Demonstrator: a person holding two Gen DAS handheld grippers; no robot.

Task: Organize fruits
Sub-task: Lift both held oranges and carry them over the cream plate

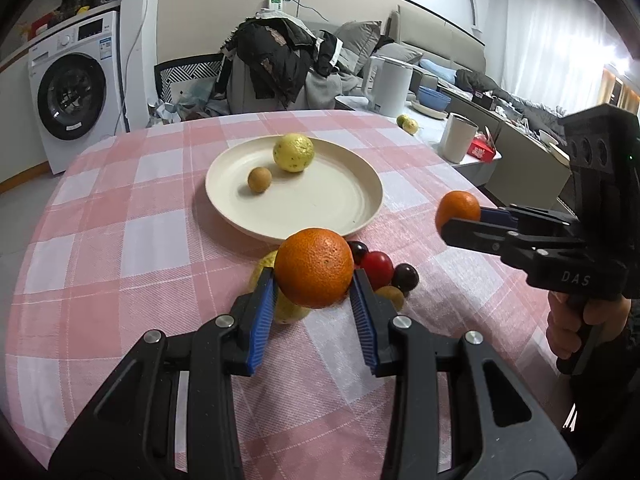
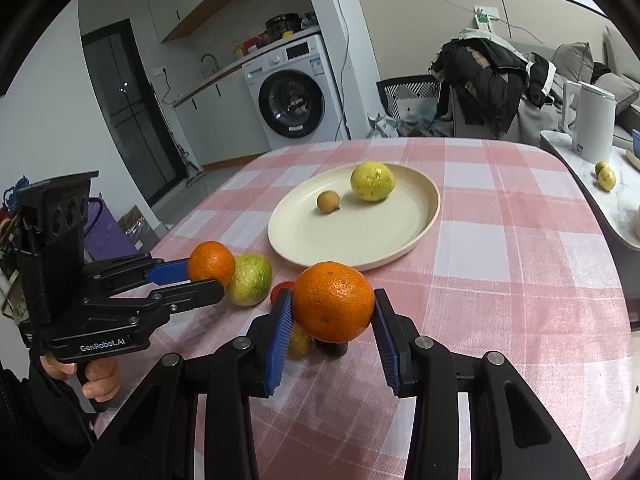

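Observation:
My left gripper (image 1: 314, 280) is shut on an orange (image 1: 315, 267) and holds it above a pile of fruit: a yellow-green fruit (image 1: 289, 308), a red fruit (image 1: 377, 267), dark cherries (image 1: 405, 276). My right gripper (image 2: 333, 312) is shut on a second orange (image 2: 333, 301), held above the table. Each gripper shows in the other's view, the right one (image 1: 454, 222) and the left one (image 2: 208, 276). A cream plate (image 1: 320, 204) holds a yellow-green fruit (image 1: 293, 152) and a small brown fruit (image 1: 259, 179); the plate (image 2: 360, 236) lies just beyond both grippers.
The round table has a pink checked cloth (image 1: 120, 240). A side table at the right holds a white kettle (image 1: 390, 86), a cup (image 1: 458, 136), bowls and two small fruits (image 1: 407, 123). A chair piled with clothes (image 1: 276, 60) and a washing machine (image 1: 76, 92) stand behind.

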